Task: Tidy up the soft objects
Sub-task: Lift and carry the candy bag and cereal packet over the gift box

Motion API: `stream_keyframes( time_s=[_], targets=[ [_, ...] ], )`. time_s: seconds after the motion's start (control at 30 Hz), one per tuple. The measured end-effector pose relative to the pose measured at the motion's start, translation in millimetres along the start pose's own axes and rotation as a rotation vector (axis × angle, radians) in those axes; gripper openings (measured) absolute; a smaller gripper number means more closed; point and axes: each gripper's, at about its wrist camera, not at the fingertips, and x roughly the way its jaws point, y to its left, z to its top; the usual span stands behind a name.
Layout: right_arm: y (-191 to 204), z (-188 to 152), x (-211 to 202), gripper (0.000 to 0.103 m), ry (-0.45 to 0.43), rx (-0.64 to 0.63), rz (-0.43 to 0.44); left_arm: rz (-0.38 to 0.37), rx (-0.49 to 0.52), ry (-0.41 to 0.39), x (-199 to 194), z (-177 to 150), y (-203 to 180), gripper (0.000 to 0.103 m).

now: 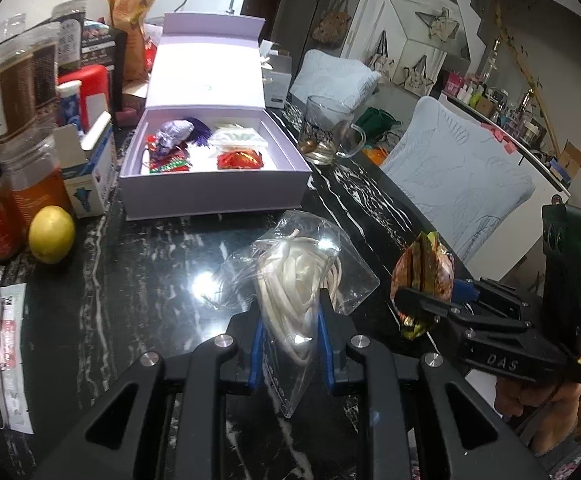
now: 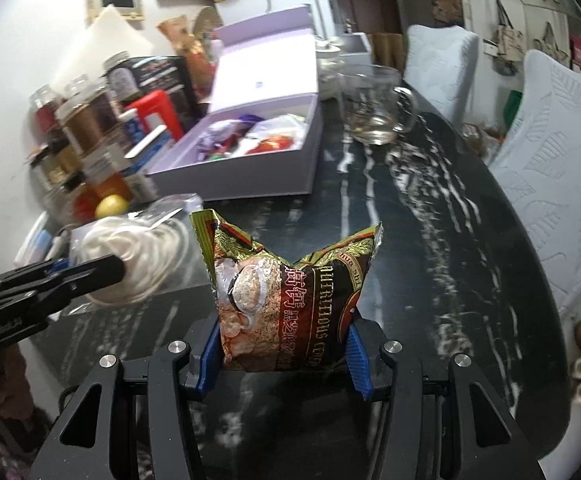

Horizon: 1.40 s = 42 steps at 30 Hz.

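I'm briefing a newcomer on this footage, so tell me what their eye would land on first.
Each claw holds a soft packet above the dark marbled table: the left claw pinches a clear bag of white cord, the right claw grips a printed cereal packet. Behind them, at the table's far left, an open lilac box shows bright red and purple pouches inside, with a yellow lemon to its left.

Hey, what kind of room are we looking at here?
Probably a lived-in home dining area: a black marble-patterned table crowded with clear plastic food jars, a yellow lemon and a glass mug, with pale blue quilted chair backs drawn up beside it.
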Motion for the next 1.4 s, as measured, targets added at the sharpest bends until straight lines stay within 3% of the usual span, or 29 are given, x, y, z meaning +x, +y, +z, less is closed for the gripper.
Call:
stream_keyframes(
  time_s=[0.23, 0.67, 1.4],
  targets=[
    [25.9, 4.1, -6.3, 0.052, -0.026, -0.033, 0.041, 0.033, 0.0, -0.045, -16.8, 6.8, 14.2, 0.022],
    [58.2, 46.4, -10.4, 0.052, -0.101, -0.118, 0.085, 0.06, 0.002, -0.131, -32.1, 42.9, 37.0, 0.022],
    [59.2, 143.8, 2.6, 0.052, -0.238, -0.182, 0.094, 0.02, 0.038, -0.26, -7.9, 133.4, 48.3, 0.022]
  ],
)
